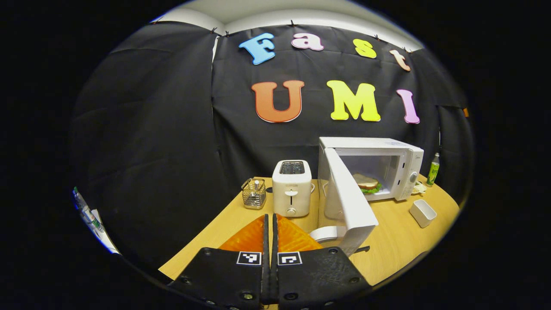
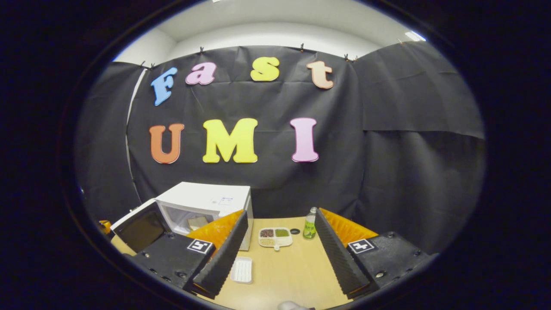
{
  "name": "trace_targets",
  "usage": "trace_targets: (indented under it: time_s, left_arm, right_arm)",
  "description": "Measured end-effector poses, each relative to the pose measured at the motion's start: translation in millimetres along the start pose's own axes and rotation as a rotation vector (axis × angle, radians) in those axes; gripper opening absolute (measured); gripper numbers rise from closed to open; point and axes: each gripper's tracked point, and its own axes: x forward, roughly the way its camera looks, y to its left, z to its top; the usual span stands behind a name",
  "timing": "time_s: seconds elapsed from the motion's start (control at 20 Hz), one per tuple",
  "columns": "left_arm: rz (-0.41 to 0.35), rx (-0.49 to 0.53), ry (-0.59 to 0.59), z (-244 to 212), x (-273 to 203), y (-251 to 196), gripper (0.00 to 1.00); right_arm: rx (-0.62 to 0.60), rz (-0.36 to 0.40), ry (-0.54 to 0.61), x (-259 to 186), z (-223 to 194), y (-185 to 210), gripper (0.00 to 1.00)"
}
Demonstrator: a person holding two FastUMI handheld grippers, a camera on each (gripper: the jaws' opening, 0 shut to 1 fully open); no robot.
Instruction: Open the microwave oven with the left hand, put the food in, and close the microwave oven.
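Standing open on the surface (image 1: 400, 241), the microwave oven (image 1: 370, 170) has its door (image 1: 349, 202) swung out toward the left gripper (image 1: 270, 221), whose fingers sit pressed together, holding nothing. A sandwich (image 1: 366, 183) lies inside the cavity, near the front edge. The right gripper (image 2: 277, 234) is spread wide and empty, well apart from the oven. Judgement: door is rigid, hinged, light to swing; push flat on its outer face near the free edge. Sandwich is soft and needs no more handling.

The wooden table (image 1: 387, 241) bears a microwave (image 1: 374, 148), toaster (image 1: 292, 189), wire basket (image 1: 253, 193); green bottle (image 2: 309, 224), sectioned dish (image 2: 275, 237).
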Motion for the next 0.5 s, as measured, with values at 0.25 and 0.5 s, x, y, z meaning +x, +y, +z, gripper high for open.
trace_targets:
  time_s: [0.25,0.5]
  left_arm:
    - [-0.050,0.034,0.022,-12.9,9.1,-18.2,0.00]
    - [-0.088,0.041,0.019,-13.3,0.7,-42.4,0.00]
  right_arm:
    - [-0.005,0.009,0.019,-2.2,-4.2,1.2,0.99]
    - [-0.016,0.030,0.030,1.1,-5.7,-3.0,0.99]
